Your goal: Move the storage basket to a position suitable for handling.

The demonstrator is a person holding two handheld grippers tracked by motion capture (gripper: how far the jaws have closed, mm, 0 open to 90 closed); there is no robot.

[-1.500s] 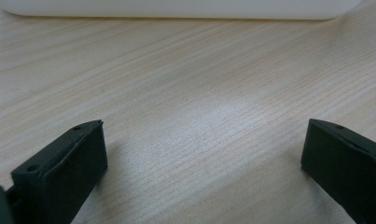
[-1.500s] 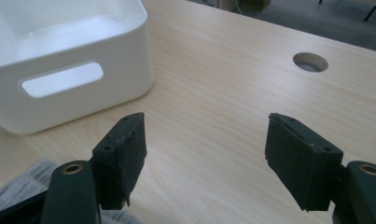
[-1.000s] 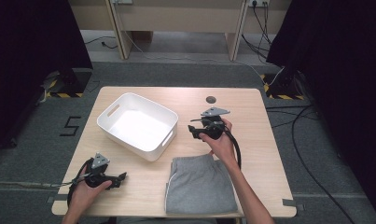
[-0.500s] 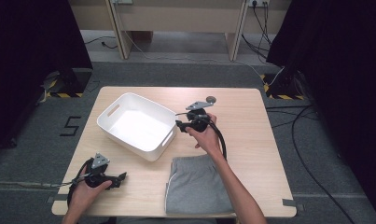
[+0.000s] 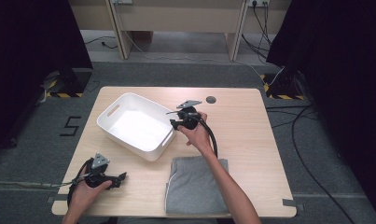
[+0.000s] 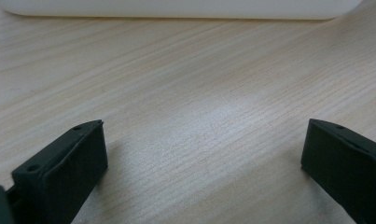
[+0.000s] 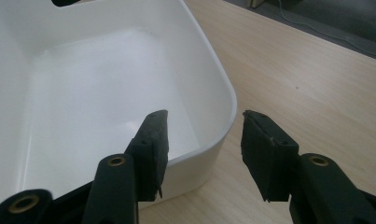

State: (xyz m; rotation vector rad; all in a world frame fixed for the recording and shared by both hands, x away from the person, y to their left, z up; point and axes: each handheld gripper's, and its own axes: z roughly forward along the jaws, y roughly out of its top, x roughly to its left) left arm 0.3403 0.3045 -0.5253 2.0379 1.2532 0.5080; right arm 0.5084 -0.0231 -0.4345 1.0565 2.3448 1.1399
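A white plastic bin (image 5: 125, 140) stands empty on the left half of the wooden table (image 5: 251, 135). My right gripper (image 5: 171, 118) is at the bin's right corner. In the right gripper view the right gripper (image 7: 204, 135) straddles the bin's rim (image 7: 223, 93), one jaw inside and one outside, and neither pad touches it. Its jaws have just been closing, with the rim between them. My left gripper (image 5: 121, 178) rests open near the front left edge. In the left gripper view the left gripper (image 6: 204, 154) has bare wood between its jaws and the bin's wall (image 6: 176, 8) ahead.
A folded grey garment (image 5: 197, 184) lies at the table's front edge, just right of centre, under the right forearm. A small black round disc (image 5: 211, 99) sits near the table's far edge. Cables trail over the floor around the table.
The right gripper has moved left from the table's middle to the bin's right corner, and its jaws have narrowed. The left gripper has stayed in place.
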